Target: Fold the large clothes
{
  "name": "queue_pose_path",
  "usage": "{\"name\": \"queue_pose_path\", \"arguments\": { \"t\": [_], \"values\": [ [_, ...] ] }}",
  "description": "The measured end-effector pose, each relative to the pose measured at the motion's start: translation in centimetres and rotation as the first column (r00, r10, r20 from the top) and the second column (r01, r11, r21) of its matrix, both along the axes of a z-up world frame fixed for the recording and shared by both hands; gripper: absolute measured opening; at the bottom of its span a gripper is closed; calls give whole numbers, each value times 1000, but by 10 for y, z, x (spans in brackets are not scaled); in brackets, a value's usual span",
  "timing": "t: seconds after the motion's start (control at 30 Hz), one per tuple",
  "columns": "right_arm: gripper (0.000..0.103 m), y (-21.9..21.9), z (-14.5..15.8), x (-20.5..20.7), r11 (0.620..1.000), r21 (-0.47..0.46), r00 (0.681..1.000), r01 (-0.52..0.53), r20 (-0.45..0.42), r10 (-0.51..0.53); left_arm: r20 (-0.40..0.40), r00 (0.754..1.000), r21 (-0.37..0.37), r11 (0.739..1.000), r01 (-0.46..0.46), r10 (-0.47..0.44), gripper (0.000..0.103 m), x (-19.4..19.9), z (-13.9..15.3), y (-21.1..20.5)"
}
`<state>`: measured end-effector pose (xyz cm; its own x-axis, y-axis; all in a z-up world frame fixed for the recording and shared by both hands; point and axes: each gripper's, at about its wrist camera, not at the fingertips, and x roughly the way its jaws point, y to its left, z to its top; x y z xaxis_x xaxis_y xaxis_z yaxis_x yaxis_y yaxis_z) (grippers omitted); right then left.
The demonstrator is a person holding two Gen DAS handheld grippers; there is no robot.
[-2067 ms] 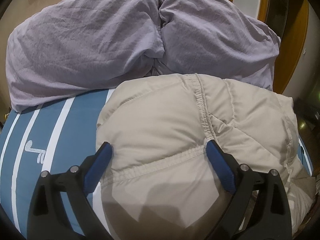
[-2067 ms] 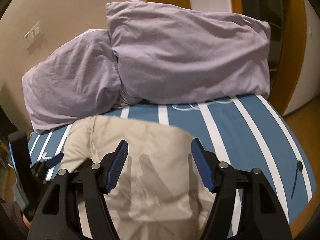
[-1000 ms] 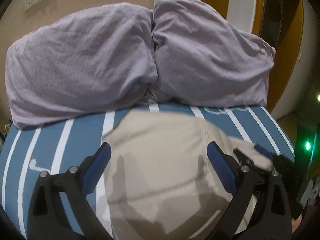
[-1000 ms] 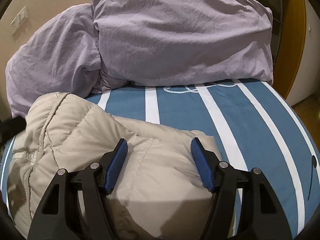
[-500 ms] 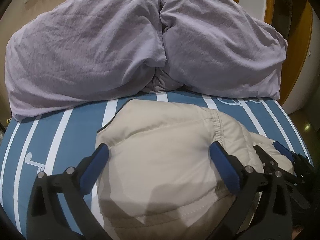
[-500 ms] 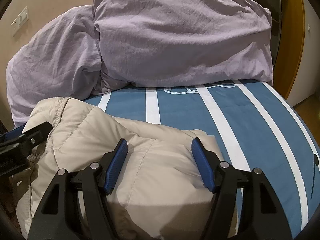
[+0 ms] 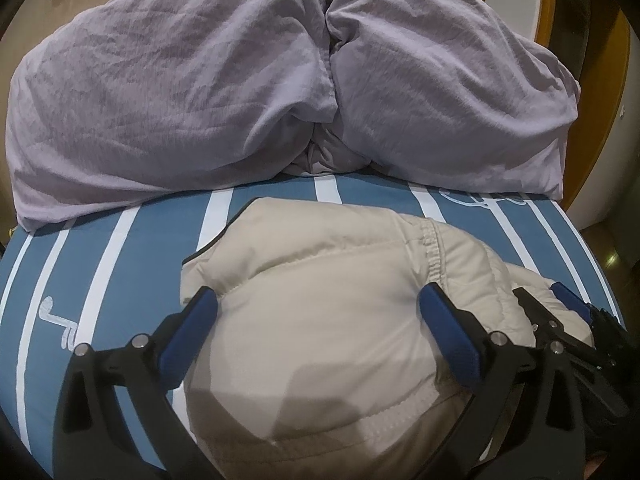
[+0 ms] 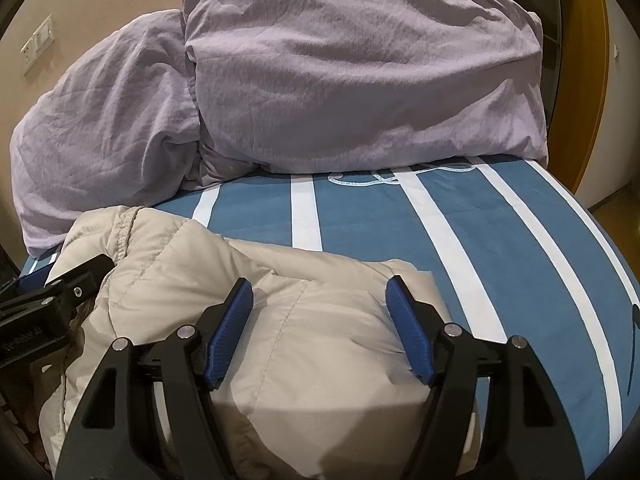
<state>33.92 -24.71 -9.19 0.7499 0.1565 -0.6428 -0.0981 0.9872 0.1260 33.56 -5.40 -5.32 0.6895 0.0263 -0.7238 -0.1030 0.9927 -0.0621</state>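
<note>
Beige padded jacket (image 7: 320, 320) now lies bundled on the striped bed (image 8: 500, 240), settled since a second ago. Left gripper (image 7: 316, 312) and right gripper (image 8: 318, 300) both spread, empty, hovering over it. Fold looks near done.

bare striped sheet (image 8: 500, 240) beside jacket (image 8: 320, 340)

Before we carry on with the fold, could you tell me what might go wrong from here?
The beige puffer jacket is puffy and bunched, and both the left gripper and the right gripper stand open over it, so it may spring back open. The grippers sit close together, so they could knock each other. The lilac duvet lies close behind on the striped bedsheet, leaving little room to spread the jacket.
</note>
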Motion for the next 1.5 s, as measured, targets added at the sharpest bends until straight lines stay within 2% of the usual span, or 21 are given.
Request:
{"name": "queue_pose_path", "arguments": {
  "t": [0.9,1.5],
  "values": [
    [75,8,-7,12,1000,-9,1000,22,-4,-22,-17,1000,-46,999,-8,7,101,12,-16,8],
    [75,8,-8,13,1000,-7,1000,21,-3,-21,-16,1000,-47,999,-8,7,101,13,-16,7]
  ]
}}
